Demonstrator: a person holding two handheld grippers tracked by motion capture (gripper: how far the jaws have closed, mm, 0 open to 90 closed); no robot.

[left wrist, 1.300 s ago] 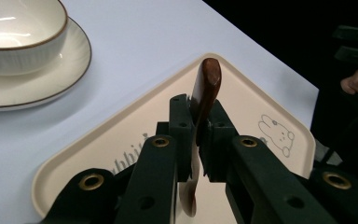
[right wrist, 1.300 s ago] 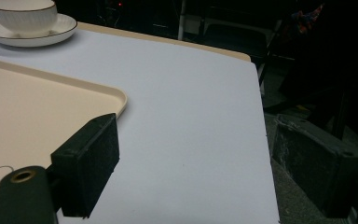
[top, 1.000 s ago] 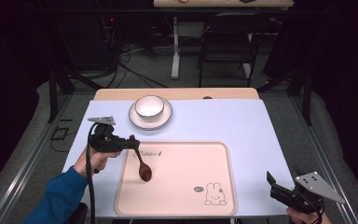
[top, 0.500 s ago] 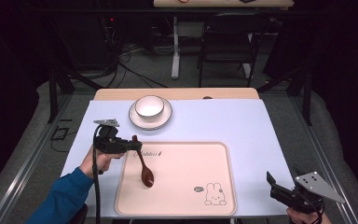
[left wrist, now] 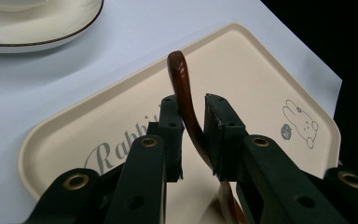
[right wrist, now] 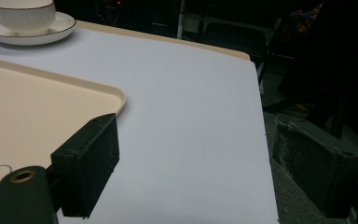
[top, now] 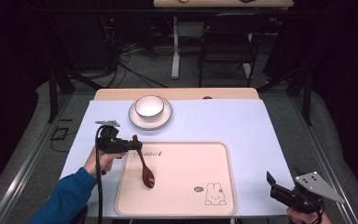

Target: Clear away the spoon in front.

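A brown wooden spoon (top: pixel 145 169) lies slanted over the left part of the cream rabbit tray (top: pixel 186 168), its bowl end low on the tray and its handle raised. My left gripper (top: pixel 136 147) is at the tray's left edge, shut on the spoon's handle. In the left gripper view the handle (left wrist: pixel 181 74) rises between the two jaws of that gripper (left wrist: pixel 192 99) above the tray (left wrist: pixel 242 60). My right gripper (top: pixel 279 189) is held at the table's near right corner, open, with nothing in it. Its jaws (right wrist: pixel 196 126) stand wide apart over the white tabletop.
A white bowl (top: pixel 149 106) sits on a saucer (top: pixel 161 119) at the back, beyond the tray; the saucer's rim (left wrist: pixel 37 28) is near the spoon. The table's right edge (right wrist: pixel 261 140) drops off to dark floor. A chair and desk legs stand behind the table.
The left gripper has shifted a little to the right, toward the tray, carrying the spoon; the spoon's bowl end has moved slightly nearer and rightward on the tray. The right gripper has stayed still.
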